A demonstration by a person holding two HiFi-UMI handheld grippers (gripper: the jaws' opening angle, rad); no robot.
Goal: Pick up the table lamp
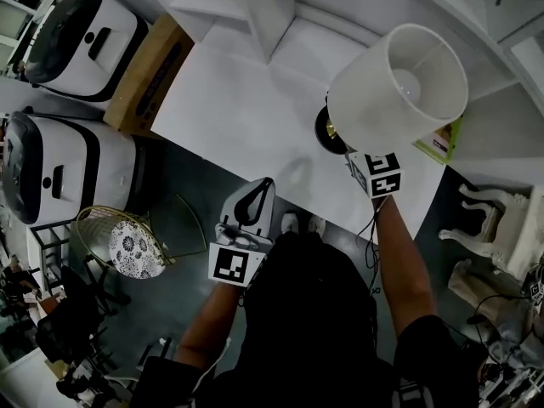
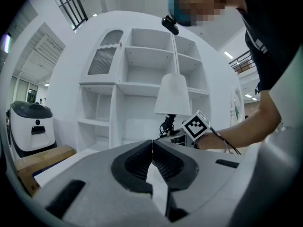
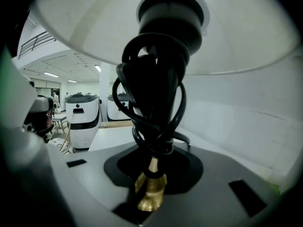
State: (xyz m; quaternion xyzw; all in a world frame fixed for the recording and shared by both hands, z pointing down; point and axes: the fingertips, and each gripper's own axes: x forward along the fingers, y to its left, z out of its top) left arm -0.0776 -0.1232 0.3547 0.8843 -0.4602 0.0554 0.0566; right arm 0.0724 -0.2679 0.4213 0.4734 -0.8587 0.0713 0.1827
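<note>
item: table lamp (image 1: 398,87) | place: was over the right end of the counter (image 1: 246,117), cord wound round stem | right hand-held gripper (image 3: 151,188): pinched the brass stem below the cord | left hand-held gripper (image 2: 152,148): pressed together, empty | handling: judged top-heavy, shade easily dented, brass slick; stem was the sound hold

Table (image 1: 246,117): middle and near edge bare, open to pass; cardboard box (image 1: 149,75) at left end; shelf unit (image 1: 265,19) along far edge; table lamp (image 1: 399,87) over right end.
</note>
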